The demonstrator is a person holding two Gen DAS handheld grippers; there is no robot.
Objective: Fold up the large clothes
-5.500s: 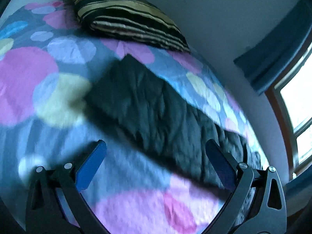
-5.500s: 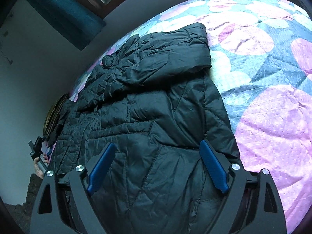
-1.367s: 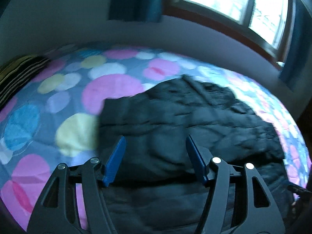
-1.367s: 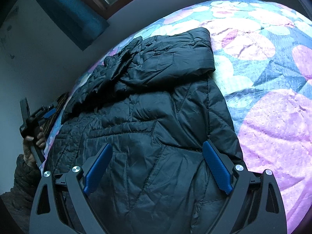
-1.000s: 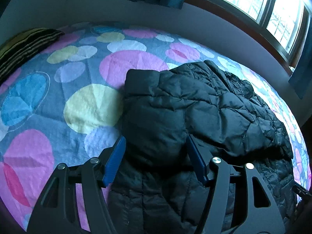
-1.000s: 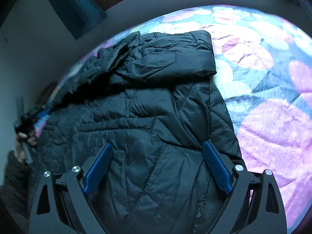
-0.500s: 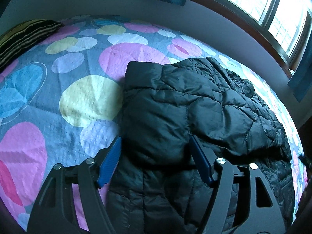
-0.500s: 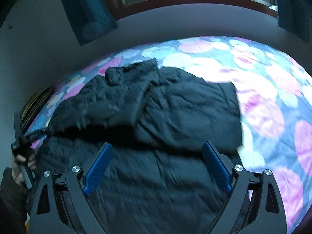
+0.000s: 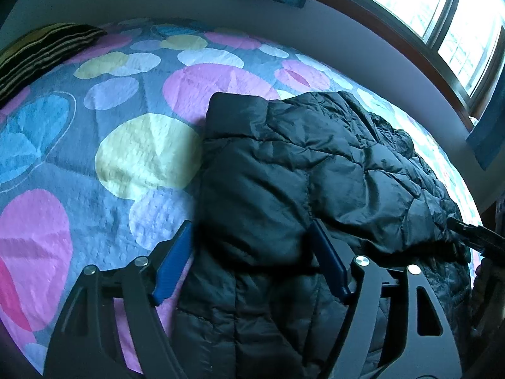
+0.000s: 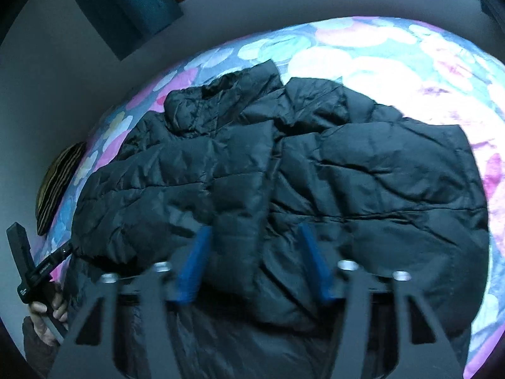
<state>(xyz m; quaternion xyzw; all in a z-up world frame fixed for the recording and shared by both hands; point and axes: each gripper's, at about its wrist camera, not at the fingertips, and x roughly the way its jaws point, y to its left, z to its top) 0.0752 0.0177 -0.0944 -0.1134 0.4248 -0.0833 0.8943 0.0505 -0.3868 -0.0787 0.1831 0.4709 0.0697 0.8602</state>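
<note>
Black puffer jacket (image 9: 303, 189) lies spread on the bed (image 9: 104, 158), both sleeves folded in over its body.

Left claw (image 9: 252, 262) hovers released above the jacket's left edge, holding nothing; right claw (image 10: 255, 265) likewise spread apart over the middle, blurred. A striped pillow (image 9: 38, 50) sits well apart at the bed's far corner. Bare quilt stretches wide to the left of the jacket; wall, window (image 9: 442, 15) and dark curtain (image 10: 126, 3) close off the far side.
</note>
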